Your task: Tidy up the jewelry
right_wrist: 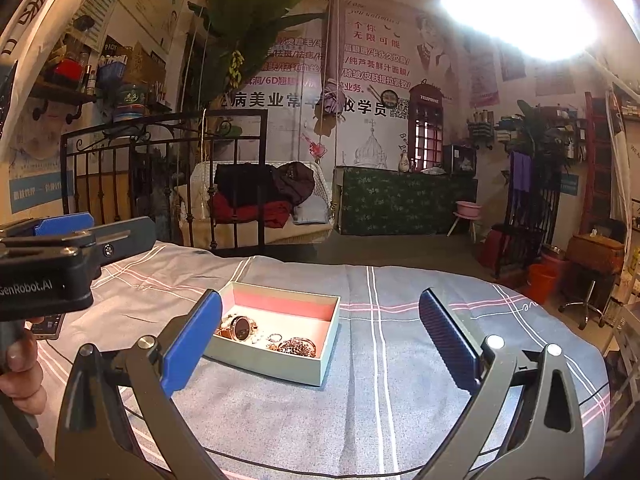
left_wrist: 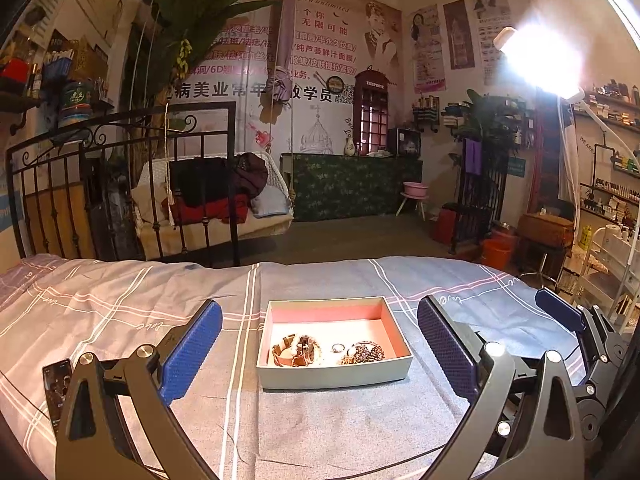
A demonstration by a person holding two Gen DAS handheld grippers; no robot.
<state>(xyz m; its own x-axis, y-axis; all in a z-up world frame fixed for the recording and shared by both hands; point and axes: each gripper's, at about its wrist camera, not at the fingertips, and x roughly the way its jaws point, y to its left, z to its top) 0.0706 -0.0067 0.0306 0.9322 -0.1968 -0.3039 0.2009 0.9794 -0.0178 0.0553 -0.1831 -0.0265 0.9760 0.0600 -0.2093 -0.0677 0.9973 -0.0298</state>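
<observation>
Jaws of the left gripper (left_wrist: 320, 348) stand spread wide with nothing between them, framing the box (left_wrist: 334, 374) that lies straight ahead on the bed (left_wrist: 120, 312). Jaws of the right gripper (right_wrist: 320, 344) are spread wide and empty as well; from this side the box (right_wrist: 276, 366) sits left of centre, just beside the left blue pad (right_wrist: 192, 344). Inside the box, along its near wall, lie a brown-strapped watch (left_wrist: 296, 350), a small ring (left_wrist: 338, 347) and a dark beaded bracelet (left_wrist: 366, 353), close together. The box has a pink inner wall and a pale floor. A phone (left_wrist: 58, 386) lies on the checked bedcover at far left. A hand (right_wrist: 22, 364) grips the left gripper's handle.
</observation>
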